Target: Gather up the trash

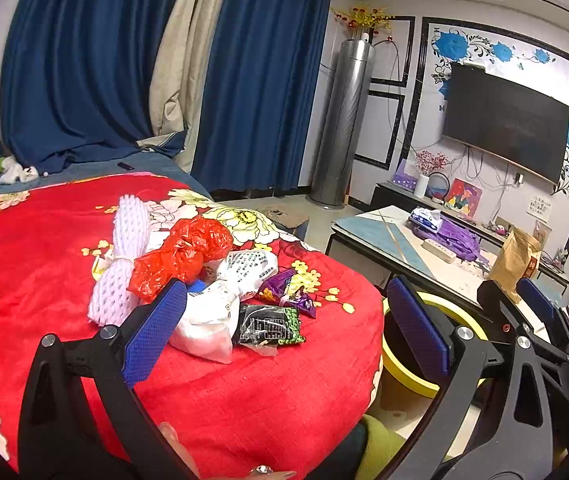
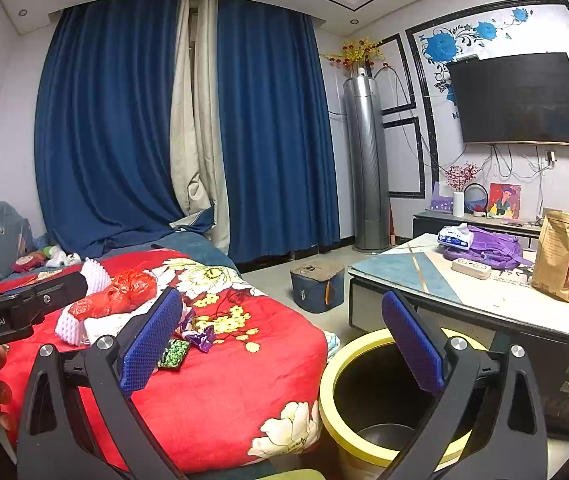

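A pile of trash lies on the red floral blanket (image 1: pixel 244 400): a white foam fruit net (image 1: pixel 120 256), a crumpled red plastic bag (image 1: pixel 184 256), a white plastic bag (image 1: pixel 220 304), a black-and-green snack wrapper (image 1: pixel 270 326) and purple candy wrappers (image 1: pixel 288 292). A yellow-rimmed black bin (image 2: pixel 364 400) stands on the floor to the right of the bed. My left gripper (image 1: pixel 284 332) is open and empty, just above the pile's near edge. My right gripper (image 2: pixel 284 344) is open and empty, between bed and bin. The red bag (image 2: pixel 120 292) and foam net (image 2: pixel 92 276) show in the right view.
A low table (image 2: pixel 424 280) to the right holds a brown paper bag (image 2: pixel 560 256), a purple bag (image 2: pixel 492 248) and tissues. A small blue stool (image 2: pixel 318 286) stands on the floor. Blue curtains, a tower air conditioner (image 2: pixel 368 160) and a wall TV stand behind.
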